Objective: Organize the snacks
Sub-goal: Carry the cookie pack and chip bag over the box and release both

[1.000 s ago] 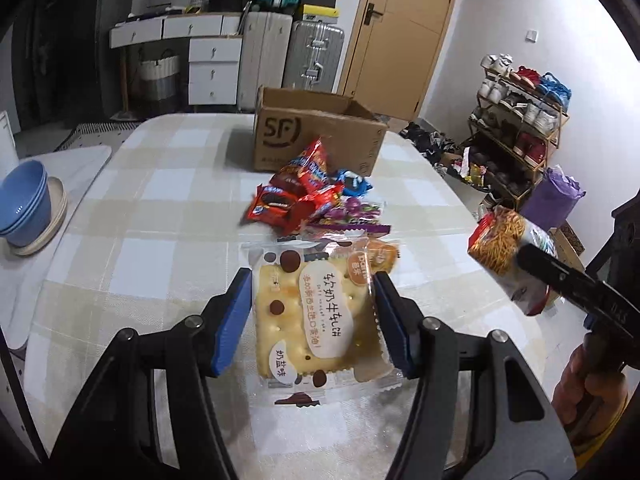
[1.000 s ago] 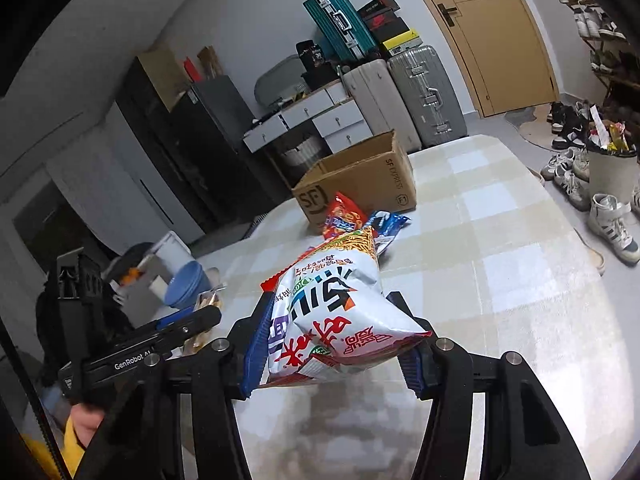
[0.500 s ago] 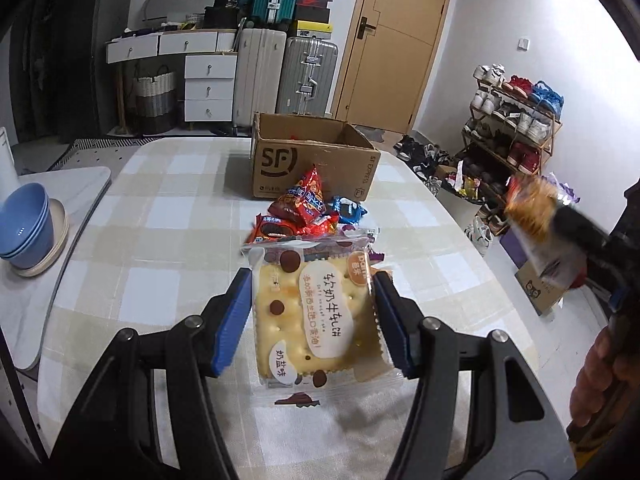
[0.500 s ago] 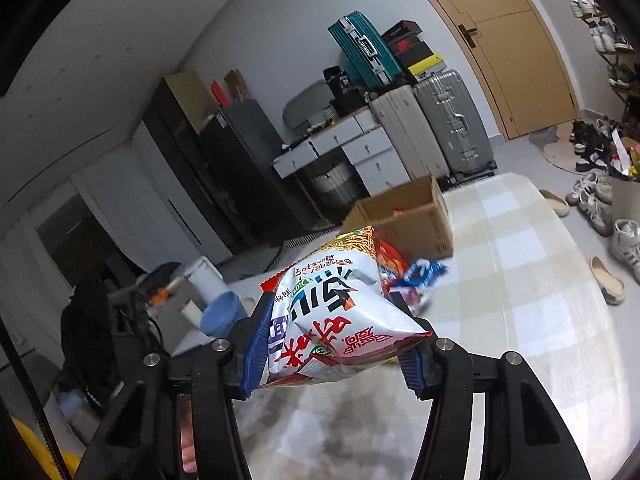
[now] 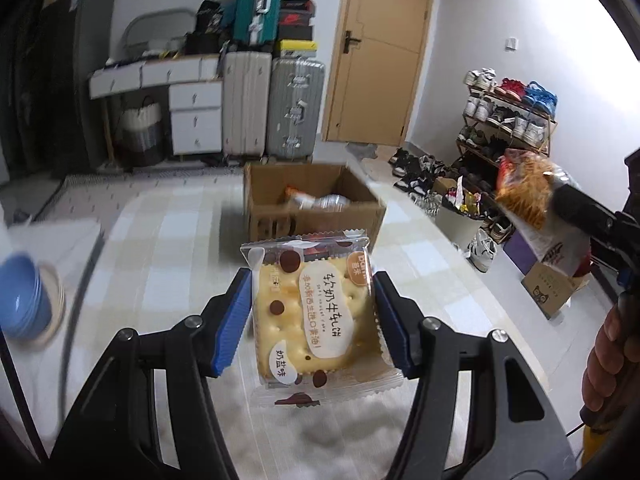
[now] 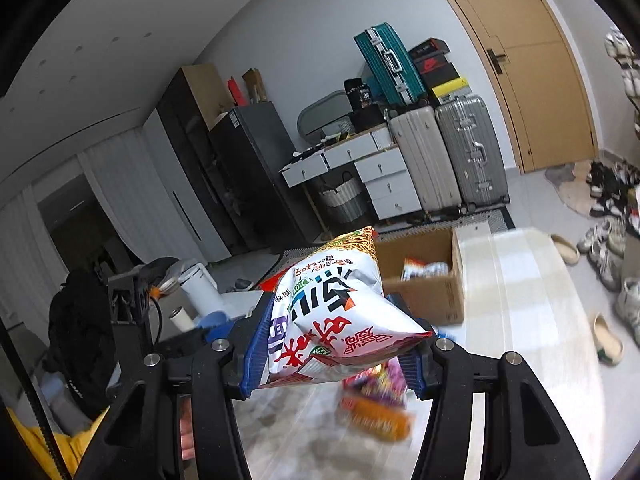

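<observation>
Right now I am holding a soft nougat cracker packet (image 5: 316, 320) clamped between the left gripper (image 5: 314, 320) jaws, half-closed on its side edges. Ahead of them, the cardboard box (image 5: 312, 208) is sitting open-topped, with bare checked table (image 5: 160, 248) between. My right gripper (image 6: 336, 344) is squeezing a noodle snack bag (image 6: 332, 312), box (image 6: 424, 280) just beyond.

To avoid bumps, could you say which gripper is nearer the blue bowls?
Left: the blue bowls sit just left of the left gripper; the right gripper is beyond it, farther right.
</observation>
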